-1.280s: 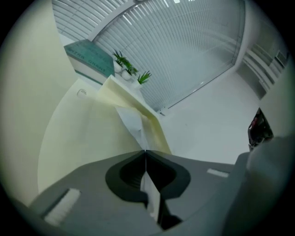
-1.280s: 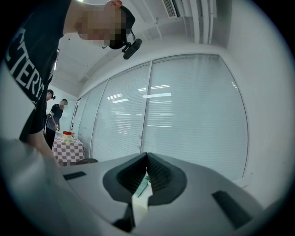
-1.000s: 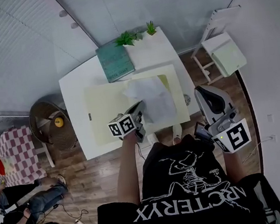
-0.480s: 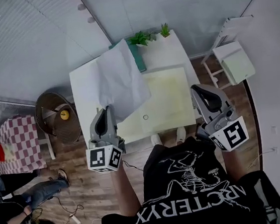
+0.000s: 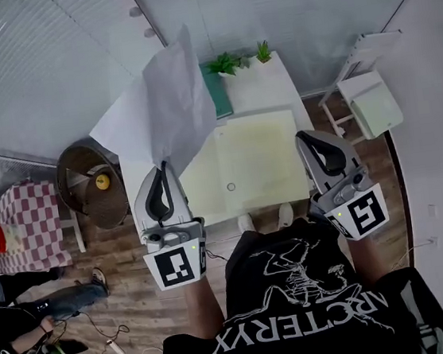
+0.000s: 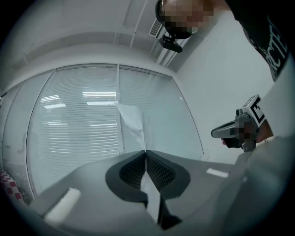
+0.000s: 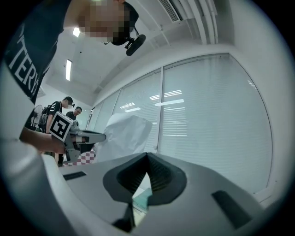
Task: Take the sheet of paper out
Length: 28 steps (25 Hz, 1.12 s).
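Head view: thin white paper sheet (image 5: 162,99) at 11 o'clock, held by one corner in the clamped fingers of the left gripper (image 5: 160,168), may tear or slip; fingers of the right gripper (image 5: 313,134) are together, empty.

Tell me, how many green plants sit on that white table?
2. One plant at the table's far edge beside the teal book, the other just right of it. The raised paper may hide more.

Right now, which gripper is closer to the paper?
Left. The left gripper pinches the paper at a corner; the right gripper is off to the side, apart.
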Motion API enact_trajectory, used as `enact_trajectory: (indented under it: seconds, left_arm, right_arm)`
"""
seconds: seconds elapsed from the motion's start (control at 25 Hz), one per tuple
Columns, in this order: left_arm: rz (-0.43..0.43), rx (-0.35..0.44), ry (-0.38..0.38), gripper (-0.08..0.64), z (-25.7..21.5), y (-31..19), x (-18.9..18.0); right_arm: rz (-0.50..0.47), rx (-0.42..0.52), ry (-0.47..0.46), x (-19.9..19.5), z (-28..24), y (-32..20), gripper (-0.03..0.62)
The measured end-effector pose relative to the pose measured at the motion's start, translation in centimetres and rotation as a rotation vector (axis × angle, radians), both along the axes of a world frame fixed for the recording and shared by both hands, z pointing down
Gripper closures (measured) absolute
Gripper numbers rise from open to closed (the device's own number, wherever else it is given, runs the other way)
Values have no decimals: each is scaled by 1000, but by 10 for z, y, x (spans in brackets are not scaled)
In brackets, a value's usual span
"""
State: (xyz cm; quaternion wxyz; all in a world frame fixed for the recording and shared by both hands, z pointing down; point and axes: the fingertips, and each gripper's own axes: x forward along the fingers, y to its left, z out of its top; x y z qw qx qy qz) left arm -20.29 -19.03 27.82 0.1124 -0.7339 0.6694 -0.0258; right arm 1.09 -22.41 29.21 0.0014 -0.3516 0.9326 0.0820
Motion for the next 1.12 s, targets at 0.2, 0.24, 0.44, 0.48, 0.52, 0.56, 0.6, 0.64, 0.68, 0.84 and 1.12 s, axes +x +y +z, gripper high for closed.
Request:
enact_trajectory:
  seconds: [0.2,0.24,0.44,0.48,0.52,0.56,0.6,0.64,0.68,0.84,1.12]
  left_arm:
    - [15,1,-13,548,6,7,7]
    - [18,5,-11,548,6,6,8]
    - [29,-18,-14,548,10,6,15]
    - [31,-19,-9,548,10,7,16]
    - [31,-24,-6,548,11,8,16]
    - [30,-29,-8,548,13,9,16]
    - [29,-32,-10,548,13,9,17]
    - [30,-33,-11,548,14,8,18]
    - [32,-35,-12,548,14,7,19]
    - [36,-47,-15,548,14,2,24]
    - [36,-48,-16,548,12,8,20]
  right_arm:
    - [16,11,30,-6,-1,3,581]
    - [17,5,32,-6,0,3,581]
    - [17,-5,34,-7,3,1,581]
    - [18,-5,33,-6,4,1,581]
    - [18,-5,33,-6,4,2,581]
    - [18,-6,32,-6,5,2,581]
    - [17,-7,32,-6,5,1,581]
    - [16,-7,32,-6,5,1,581]
    - [16,-9,32,-5,5,-1,581]
    - [19,-15,32,-1,5,-5,581]
    - [23,-11,33,-4,1,2,581]
